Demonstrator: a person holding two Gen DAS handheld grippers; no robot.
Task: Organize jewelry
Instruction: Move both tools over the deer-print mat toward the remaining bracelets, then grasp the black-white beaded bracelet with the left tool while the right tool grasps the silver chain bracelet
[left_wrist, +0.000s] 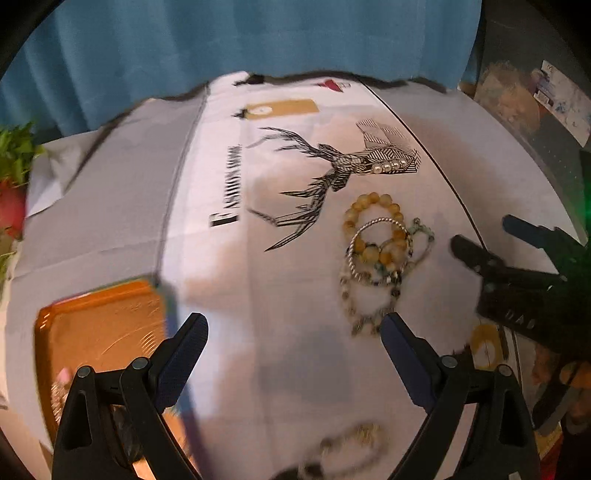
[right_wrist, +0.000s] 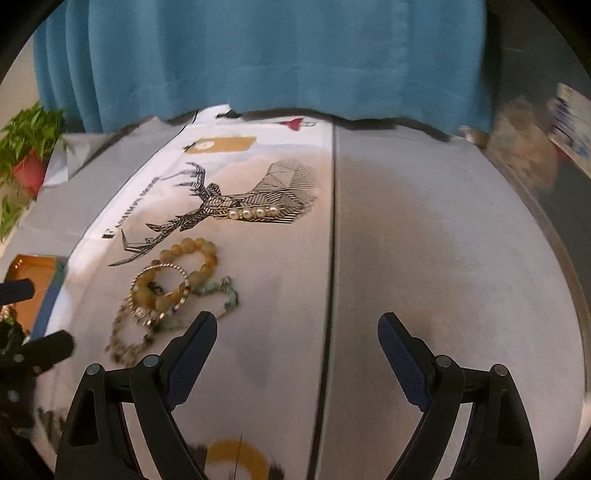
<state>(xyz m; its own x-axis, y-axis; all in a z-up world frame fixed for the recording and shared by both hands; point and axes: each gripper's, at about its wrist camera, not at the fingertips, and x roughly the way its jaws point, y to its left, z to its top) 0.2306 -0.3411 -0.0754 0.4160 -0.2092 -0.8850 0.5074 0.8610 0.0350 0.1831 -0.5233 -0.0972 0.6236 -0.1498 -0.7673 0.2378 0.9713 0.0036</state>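
A pile of bracelets lies on the white printed cloth: a yellow bead bracelet (left_wrist: 373, 225) (right_wrist: 192, 258), a silver twisted bangle (left_wrist: 369, 251) (right_wrist: 159, 291), a green stone bracelet (left_wrist: 421, 236) (right_wrist: 218, 291) and a brown bead strand (left_wrist: 364, 310) (right_wrist: 125, 343). A pearl hair clip (left_wrist: 389, 167) (right_wrist: 255, 212) lies farther back on the deer print. An orange tray (left_wrist: 99, 325) (right_wrist: 29, 280) sits at the left. My left gripper (left_wrist: 293, 332) is open and empty, just left of the pile. My right gripper (right_wrist: 297, 332) (left_wrist: 480, 236) is open and empty, right of the pile.
Another blurred bead bracelet (left_wrist: 347, 446) lies near the front edge. A potted plant (right_wrist: 29, 147) stands at the far left. A blue curtain (right_wrist: 277, 55) hangs behind the table. Cluttered items (right_wrist: 528, 147) sit at the right.
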